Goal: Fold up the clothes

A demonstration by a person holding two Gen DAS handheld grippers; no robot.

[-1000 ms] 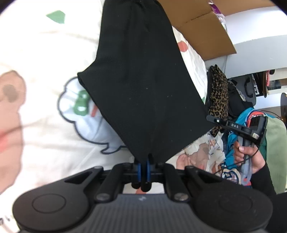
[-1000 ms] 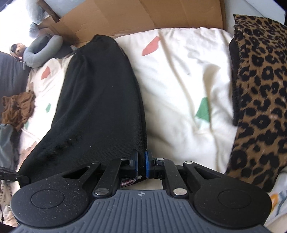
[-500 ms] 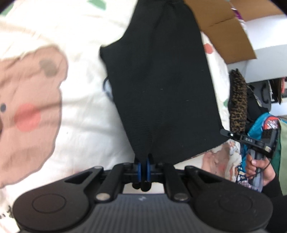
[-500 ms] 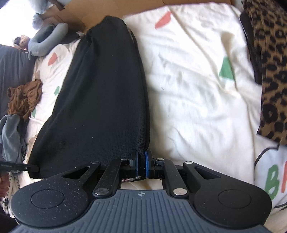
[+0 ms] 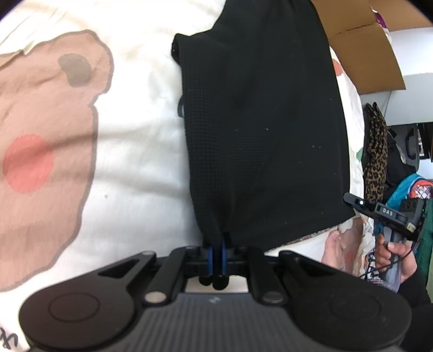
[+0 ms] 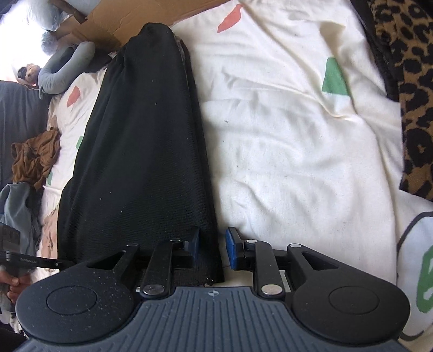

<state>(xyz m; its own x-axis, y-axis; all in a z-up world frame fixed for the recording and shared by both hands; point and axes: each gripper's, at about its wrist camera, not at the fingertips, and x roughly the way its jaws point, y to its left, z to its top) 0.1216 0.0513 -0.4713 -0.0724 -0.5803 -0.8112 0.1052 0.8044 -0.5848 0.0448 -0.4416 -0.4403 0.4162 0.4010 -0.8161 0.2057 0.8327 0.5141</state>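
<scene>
Fingers first: your left gripper (image 5: 216,253) is clamped tight on the near corner of the black garment (image 5: 265,130), blue pads pressed together with the cloth pinched between them. Your right gripper (image 6: 212,247) has its fingers (image 6: 231,247) spread apart, and the garment's edge sits loose in the gap, not squeezed. That garment lies stretched out long on the bed sheet (image 6: 284,140), the cream one with the bear print (image 5: 46,151) showing in your left view. A leopard-print piece (image 6: 406,89) lies at the sheet's right edge, well apart from the black one. Brown clothes (image 6: 35,157) sit crumpled far off to the left, and cardboard (image 6: 140,16) lies beyond the garment's far end. Your right hand (image 5: 392,251) shows in the left view.
</scene>
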